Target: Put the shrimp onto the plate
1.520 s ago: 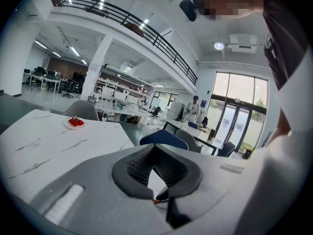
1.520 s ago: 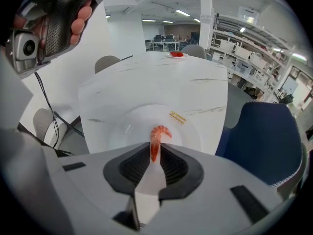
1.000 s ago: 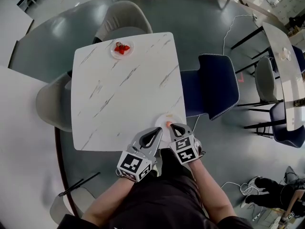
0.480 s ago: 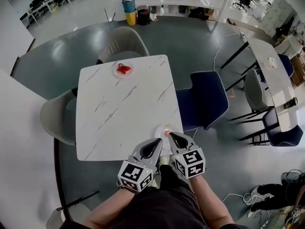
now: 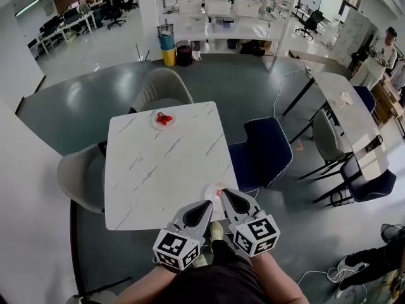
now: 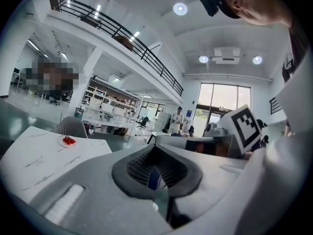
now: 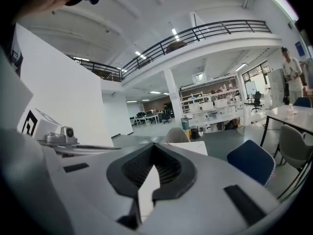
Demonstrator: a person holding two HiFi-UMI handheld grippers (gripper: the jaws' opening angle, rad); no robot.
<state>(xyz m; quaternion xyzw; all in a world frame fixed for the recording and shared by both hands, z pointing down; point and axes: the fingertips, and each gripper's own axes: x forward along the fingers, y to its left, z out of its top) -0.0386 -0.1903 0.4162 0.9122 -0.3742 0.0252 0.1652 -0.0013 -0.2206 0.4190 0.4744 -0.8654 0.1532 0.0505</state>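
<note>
**Head view.** The left claw (image 5: pixel 206 205) and right claw (image 5: pixel 224 194) are shown pressed together and empty, just beside the near plate (image 5: pixel 209 190) at the worktop (image 5: pixel 158 163) edge. An orange piece, taken for the shrimp (image 5: pixel 218 193), lies on that plate. Placement is judged complete, so only retreat is called for.

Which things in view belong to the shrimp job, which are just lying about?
Job: near plate; small orange piece on it, likely the shrimp; left claw and right claw, both shut, empty.
Lying about: far plate with red items; navy chair; grey chair; yellow bin.
</note>
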